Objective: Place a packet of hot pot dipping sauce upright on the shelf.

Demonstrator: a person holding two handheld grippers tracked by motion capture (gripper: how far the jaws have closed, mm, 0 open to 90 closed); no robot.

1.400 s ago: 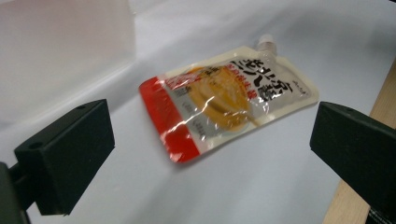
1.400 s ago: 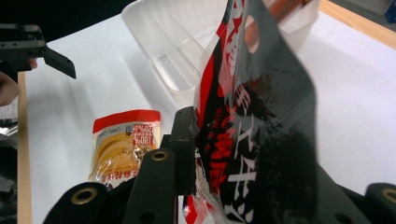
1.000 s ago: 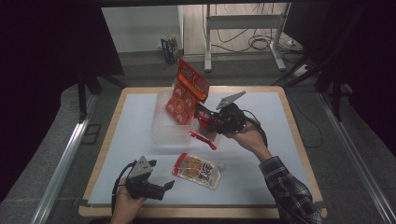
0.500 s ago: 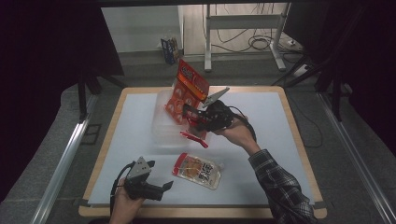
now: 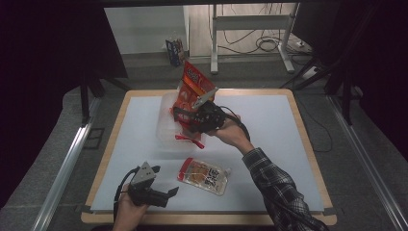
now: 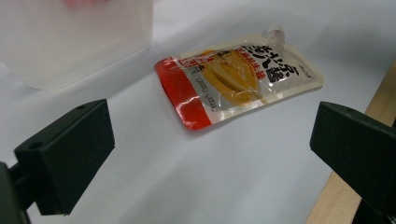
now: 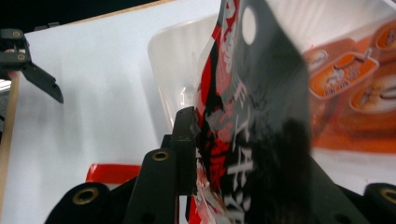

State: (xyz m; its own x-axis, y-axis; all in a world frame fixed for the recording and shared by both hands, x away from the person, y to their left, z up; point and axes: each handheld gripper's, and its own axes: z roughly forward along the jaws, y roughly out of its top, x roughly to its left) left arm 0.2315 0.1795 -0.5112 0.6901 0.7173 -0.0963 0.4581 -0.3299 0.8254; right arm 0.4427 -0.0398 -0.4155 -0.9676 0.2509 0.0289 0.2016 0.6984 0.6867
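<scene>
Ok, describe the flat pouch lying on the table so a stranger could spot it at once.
Start at the white table top, near its front edge. The clear spouted pouch with a red end lies flat there, apart from the translucent plastic tub and the upright orange snack bag.

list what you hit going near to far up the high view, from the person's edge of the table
left gripper → flat clear sauce pouch with red end → right gripper shut on a red-black packet → tall orange snack bag in the clear plastic bin

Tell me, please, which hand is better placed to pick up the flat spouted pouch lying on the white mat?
Left. The left gripper hovers open beside the flat spouted pouch, while the right gripper is shut on a black-and-red packet.
</scene>
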